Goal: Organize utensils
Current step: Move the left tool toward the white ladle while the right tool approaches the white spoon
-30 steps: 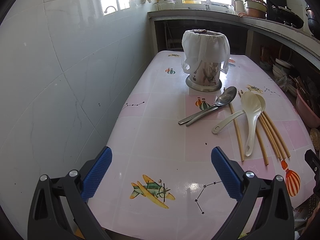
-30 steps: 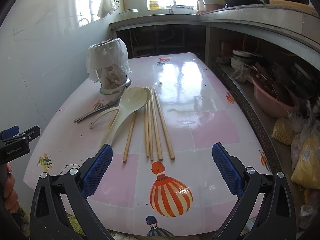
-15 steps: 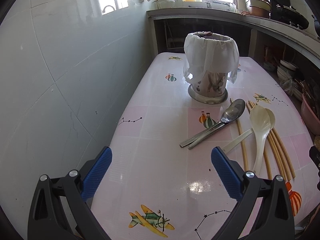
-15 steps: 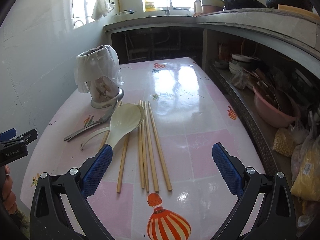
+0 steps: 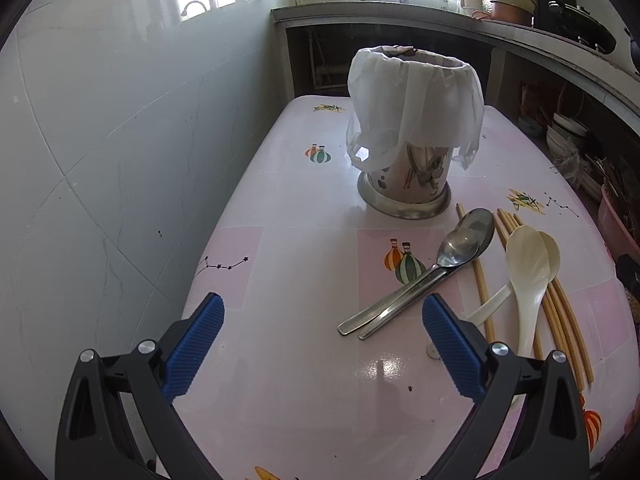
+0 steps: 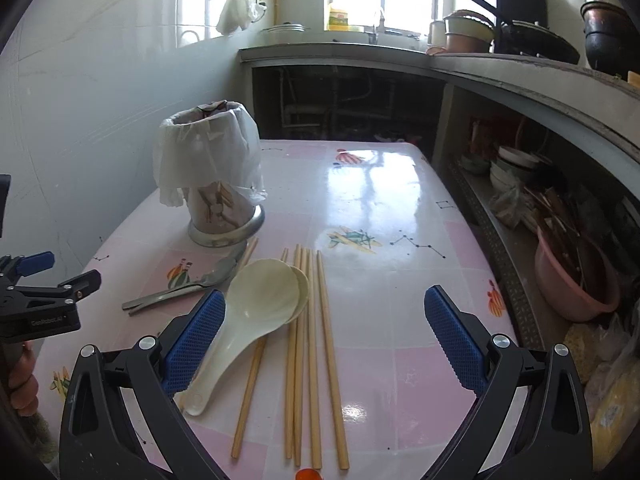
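Observation:
A utensil holder (image 5: pixel 408 160) (image 6: pixel 214 184) lined with a white plastic bag stands on the pink table (image 5: pixel 288 224). In front of it lie two metal spoons (image 5: pixel 432 276) (image 6: pixel 180 290), two cream plastic spoons (image 5: pixel 524 276) (image 6: pixel 256 304) and several wooden chopsticks (image 6: pixel 312 352) (image 5: pixel 560 320). My left gripper (image 5: pixel 320 344) is open, low over the table, the metal spoon handles just inside its right finger. My right gripper (image 6: pixel 320 340) is open above the chopsticks and the cream spoons. The left gripper also shows at the right wrist view's left edge (image 6: pixel 48 300).
A tiled wall (image 5: pixel 120 140) runs along the table's left side. A concrete counter (image 6: pixel 480 68) with pots wraps the back and right. Below it, shelves hold bowls and a pink basin (image 6: pixel 568 276). A hand (image 6: pixel 22 376) grips the left tool.
Both grippers have moved forward over the table toward the holder. The utensils now lie closer, and the balloon and plane prints have slid out of view below.

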`<control>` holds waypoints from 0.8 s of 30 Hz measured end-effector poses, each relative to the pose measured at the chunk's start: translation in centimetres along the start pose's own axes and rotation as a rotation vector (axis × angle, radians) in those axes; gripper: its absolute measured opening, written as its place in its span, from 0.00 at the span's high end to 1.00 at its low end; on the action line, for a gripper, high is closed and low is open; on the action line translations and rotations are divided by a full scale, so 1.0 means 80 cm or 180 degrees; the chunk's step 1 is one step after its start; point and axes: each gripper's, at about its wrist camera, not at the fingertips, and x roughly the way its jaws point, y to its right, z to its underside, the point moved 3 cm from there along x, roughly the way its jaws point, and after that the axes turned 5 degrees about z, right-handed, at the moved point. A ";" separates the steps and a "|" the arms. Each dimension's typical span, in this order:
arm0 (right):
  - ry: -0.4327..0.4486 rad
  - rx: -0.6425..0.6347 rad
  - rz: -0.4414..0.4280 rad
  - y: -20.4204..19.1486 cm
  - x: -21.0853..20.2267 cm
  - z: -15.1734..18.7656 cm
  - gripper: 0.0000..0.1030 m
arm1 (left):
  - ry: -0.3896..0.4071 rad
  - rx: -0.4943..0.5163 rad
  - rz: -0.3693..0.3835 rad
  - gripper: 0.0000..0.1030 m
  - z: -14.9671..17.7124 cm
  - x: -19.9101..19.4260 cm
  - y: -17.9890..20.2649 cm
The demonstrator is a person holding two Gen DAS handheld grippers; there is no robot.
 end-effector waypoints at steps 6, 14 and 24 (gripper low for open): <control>-0.0041 0.0087 -0.0339 -0.002 0.015 -0.006 0.08 | 0.0174 -0.0063 0.0672 0.06 -0.003 0.010 0.007; -0.0250 0.0126 -0.0593 0.002 0.045 -0.017 0.14 | 0.0143 0.0024 0.1384 0.06 -0.012 0.019 0.049; -0.0632 0.0519 -0.0881 0.036 0.093 -0.017 0.53 | 0.0235 0.0634 0.1723 0.20 -0.040 0.036 0.122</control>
